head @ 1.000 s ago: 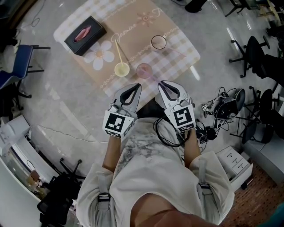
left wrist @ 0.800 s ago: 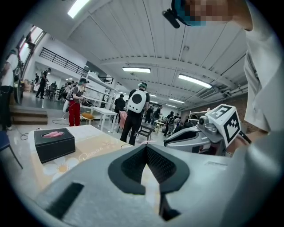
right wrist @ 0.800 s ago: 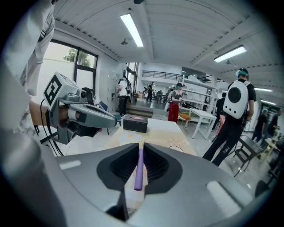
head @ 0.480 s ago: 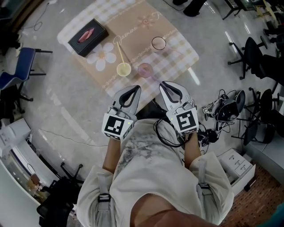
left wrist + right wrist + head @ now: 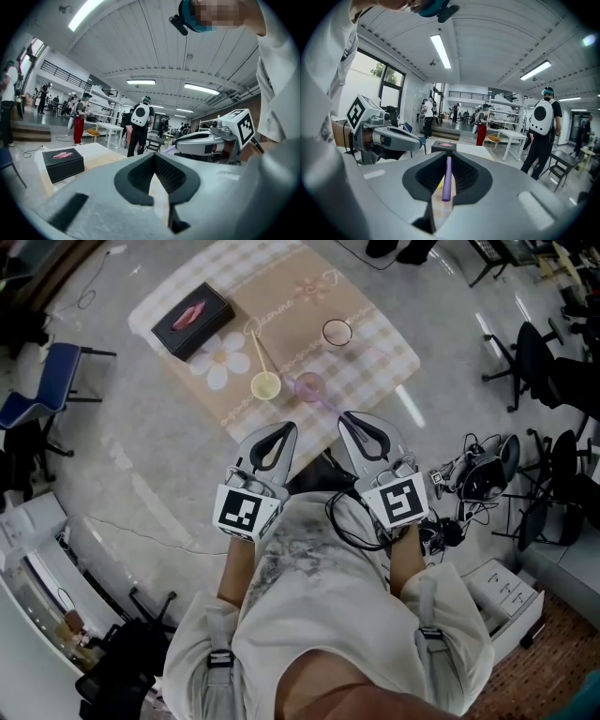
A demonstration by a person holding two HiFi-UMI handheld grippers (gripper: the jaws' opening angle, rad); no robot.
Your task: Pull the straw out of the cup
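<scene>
I am looking steeply down into a big workshop hall with a glossy grey floor [image 5: 141, 474], at a low table [image 5: 389, 367] draped in a pale checked cloth with a beige flower-printed mat [image 5: 291, 306] across it. The purple straw [image 5: 447, 180], a thin smooth tube, stands nearly upright between the dark ribbed pads of the right gripper [image 5: 351, 420], which are clamped on it near its top. Its lower end hangs free in the air with the beige table top showing beneath. On the table just ahead of the grippers stands the translucent pink-purple cup [image 5: 309, 385]. Close to its left is a small yellow cup [image 5: 265, 385] with a yellow straw [image 5: 255, 351] leaning out of it toward the far side. A clear glass [image 5: 337, 332] stands farther back, and a matte black box [image 5: 192, 320] with a pink oval on its lid lies well apart near the far left corner. The left gripper [image 5: 285, 427] is held beside the right one over the table's near edge, its smooth grey jaws brought together at the tips with nothing in them. The widest stretch of bare floor lies to the table's left, bounded by a blue chair [image 5: 42, 381]. The right side is tighter, with black office chairs [image 5: 548, 362], a tangle of cables [image 5: 450, 521] and a white drawer unit [image 5: 506, 589]. Farther off in the gripper views, people [image 5: 541, 136] stand among white tables.
</scene>
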